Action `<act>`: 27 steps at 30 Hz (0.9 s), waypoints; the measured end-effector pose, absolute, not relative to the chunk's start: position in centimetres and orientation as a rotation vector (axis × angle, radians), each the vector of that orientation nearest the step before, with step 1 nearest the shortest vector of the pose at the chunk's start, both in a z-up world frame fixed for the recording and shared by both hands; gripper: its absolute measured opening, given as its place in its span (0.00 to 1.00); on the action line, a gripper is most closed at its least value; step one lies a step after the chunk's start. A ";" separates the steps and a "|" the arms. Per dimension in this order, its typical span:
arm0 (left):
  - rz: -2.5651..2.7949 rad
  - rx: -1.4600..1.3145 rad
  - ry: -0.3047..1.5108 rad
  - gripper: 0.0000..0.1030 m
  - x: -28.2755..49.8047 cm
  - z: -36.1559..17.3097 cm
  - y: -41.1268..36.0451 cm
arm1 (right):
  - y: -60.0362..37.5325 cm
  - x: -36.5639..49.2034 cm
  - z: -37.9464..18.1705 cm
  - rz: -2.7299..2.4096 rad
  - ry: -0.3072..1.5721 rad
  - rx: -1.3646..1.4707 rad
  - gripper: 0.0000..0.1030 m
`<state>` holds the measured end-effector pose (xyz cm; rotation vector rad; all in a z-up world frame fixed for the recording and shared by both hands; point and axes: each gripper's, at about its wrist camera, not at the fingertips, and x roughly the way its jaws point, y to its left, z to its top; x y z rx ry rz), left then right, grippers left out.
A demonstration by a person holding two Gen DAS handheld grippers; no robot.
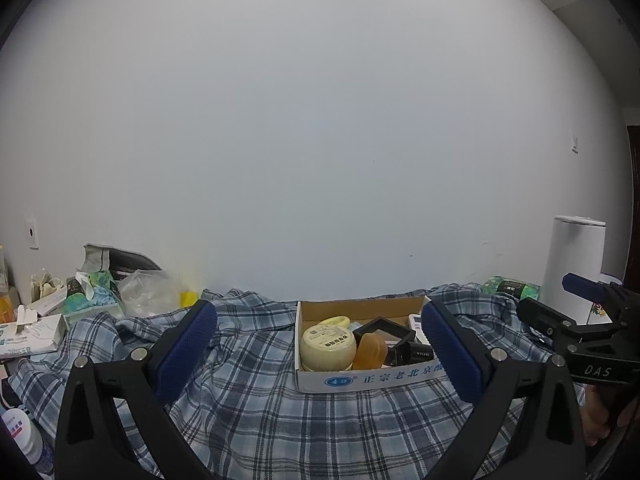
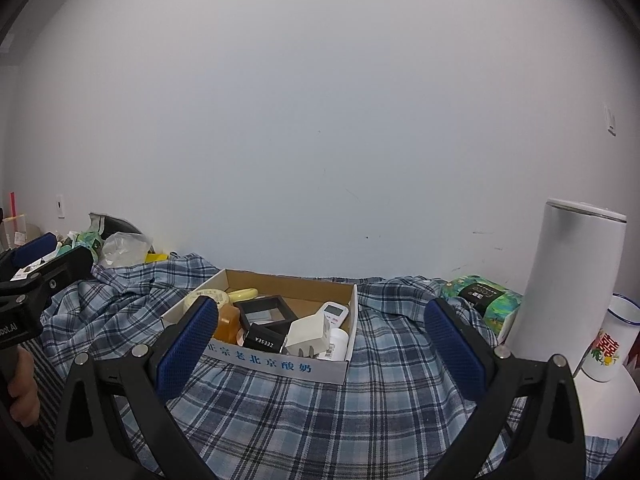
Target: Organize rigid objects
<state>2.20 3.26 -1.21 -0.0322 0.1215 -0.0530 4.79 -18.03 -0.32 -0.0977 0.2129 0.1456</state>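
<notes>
A shallow cardboard box (image 1: pixel 360 378) (image 2: pixel 280 366) with blue Chinese print sits on a blue plaid cloth (image 1: pixel 256 412) (image 2: pixel 320 412). It holds a cream jar (image 1: pixel 328 347) (image 2: pixel 208 295), an amber soap bar (image 1: pixel 372 353) (image 2: pixel 227 324), a black square frame (image 1: pixel 384 332) (image 2: pixel 265 309), a black ZEESEA box (image 2: pixel 264 342), a white plug block (image 2: pixel 308 334), a white remote (image 2: pixel 334 314) and a white bottle (image 2: pixel 338 345). My left gripper (image 1: pixel 320 350) is open and empty in front of the box. My right gripper (image 2: pixel 320 338) is open and empty, also short of the box.
A tall white cylinder (image 1: pixel 574 264) (image 2: pixel 568 280) and an enamel mug (image 2: pixel 612 344) stand at the right, with a green tissue pack (image 2: pixel 486 296) behind. Tissue boxes and plastic bags (image 1: pixel 92 296) clutter the left. A white wall backs everything.
</notes>
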 end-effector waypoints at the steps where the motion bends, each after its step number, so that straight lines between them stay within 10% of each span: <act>1: -0.053 -0.032 0.123 1.00 2.2 -1.2 3.3 | -18.1 4.8 -0.3 0.145 0.213 -0.099 1.00; 27: -0.070 -0.017 0.119 1.00 2.3 -1.3 3.1 | -18.1 4.7 -0.2 0.148 0.201 -0.093 1.00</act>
